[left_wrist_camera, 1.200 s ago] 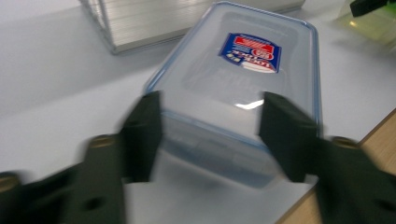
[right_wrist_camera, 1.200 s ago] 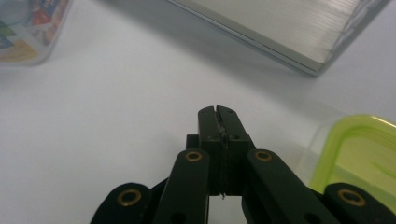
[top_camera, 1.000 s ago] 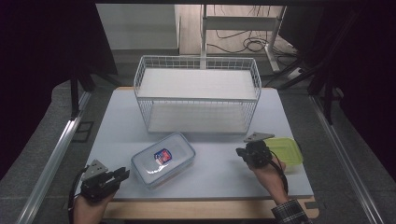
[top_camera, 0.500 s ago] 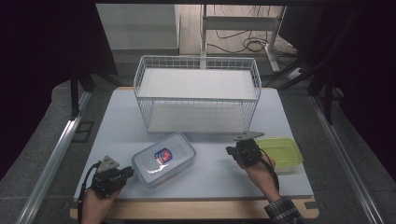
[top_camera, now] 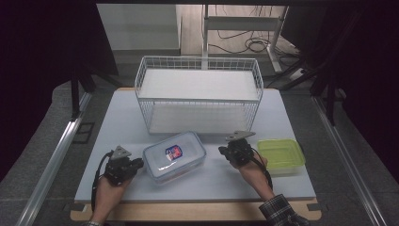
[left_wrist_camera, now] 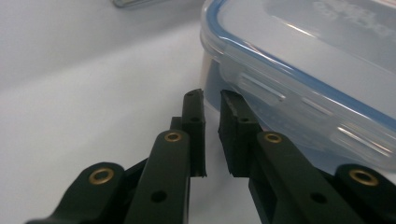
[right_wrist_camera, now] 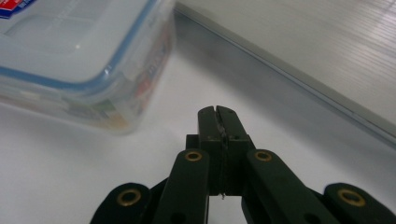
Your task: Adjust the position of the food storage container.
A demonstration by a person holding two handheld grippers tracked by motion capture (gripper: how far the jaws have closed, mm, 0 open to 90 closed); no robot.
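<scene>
A clear lidded container (top_camera: 174,155) with a blue seal and a red-blue label lies on the white table, in front of the wire basket. My left gripper (top_camera: 136,165) sits at its left end. In the left gripper view the jaws (left_wrist_camera: 212,98) stand a narrow gap apart with nothing between them, right beside the container's side clip (left_wrist_camera: 261,88). My right gripper (top_camera: 223,151) rests on the table a little right of the container. Its jaws (right_wrist_camera: 218,111) are pressed together and empty, with the container (right_wrist_camera: 70,56) ahead to their left.
A white wire basket (top_camera: 197,94) with a solid white shelf stands at the back middle; its base edge (right_wrist_camera: 303,56) runs close past my right gripper. A green lidded container (top_camera: 281,155) lies behind my right hand. The table's front edge (top_camera: 197,200) is near both forearms.
My left gripper has come forward and right up to the clear container's end. My right gripper has moved left, away from the green container toward the clear one.
</scene>
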